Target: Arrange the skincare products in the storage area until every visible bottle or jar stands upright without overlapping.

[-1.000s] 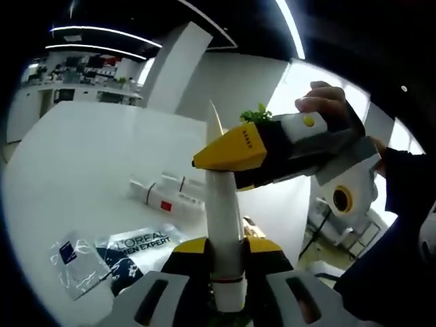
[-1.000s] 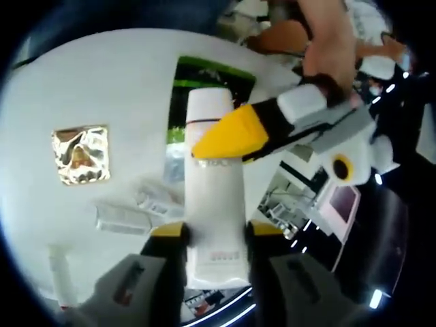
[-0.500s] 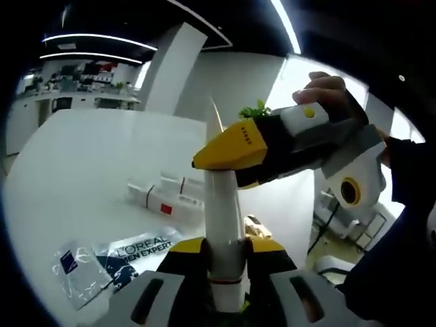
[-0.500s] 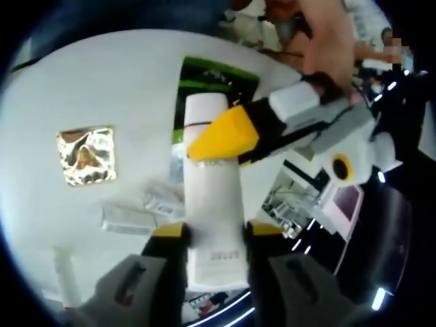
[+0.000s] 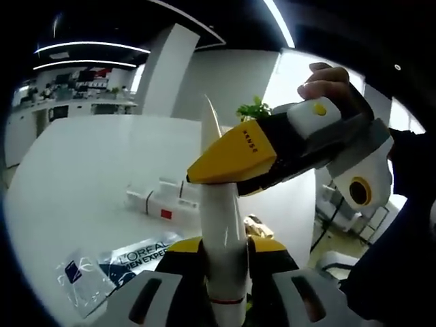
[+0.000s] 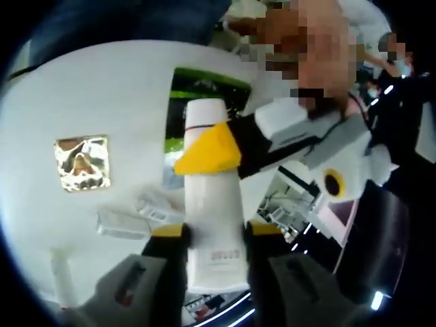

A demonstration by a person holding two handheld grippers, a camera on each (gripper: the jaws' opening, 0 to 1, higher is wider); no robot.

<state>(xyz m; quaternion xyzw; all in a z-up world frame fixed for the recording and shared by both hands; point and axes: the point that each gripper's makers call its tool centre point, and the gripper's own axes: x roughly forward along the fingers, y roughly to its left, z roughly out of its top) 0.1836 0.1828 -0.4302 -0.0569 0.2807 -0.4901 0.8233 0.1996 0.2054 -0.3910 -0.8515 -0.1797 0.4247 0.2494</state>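
Note:
A white skincare tube (image 5: 219, 225) is held off the table between both grippers. In the left gripper view, my left gripper (image 5: 221, 251) is shut on its lower, capped end, and the thin crimped tip points up. My right gripper (image 5: 233, 162) reaches in from the right, its yellow jaws clamped across the tube's middle. In the right gripper view, my right gripper (image 6: 214, 233) is shut on the flat end of the tube (image 6: 212, 211). There the left gripper (image 6: 203, 151) grips it higher up, near the cap.
On the white table (image 5: 82, 170) lie white boxed products (image 5: 162, 201), a L'Oreal Men Expert sachet (image 5: 139, 255) and a clear sachet (image 5: 75, 272). The right gripper view shows a gold foil sachet (image 6: 82, 162), a green-black pack (image 6: 204, 85) and lying white tubes (image 6: 133, 218).
Both grippers keep their hold on the tube. In the right gripper view the left gripper's yellow jaw has shifted slightly left along the tube; in the left gripper view the right gripper looms a little larger.

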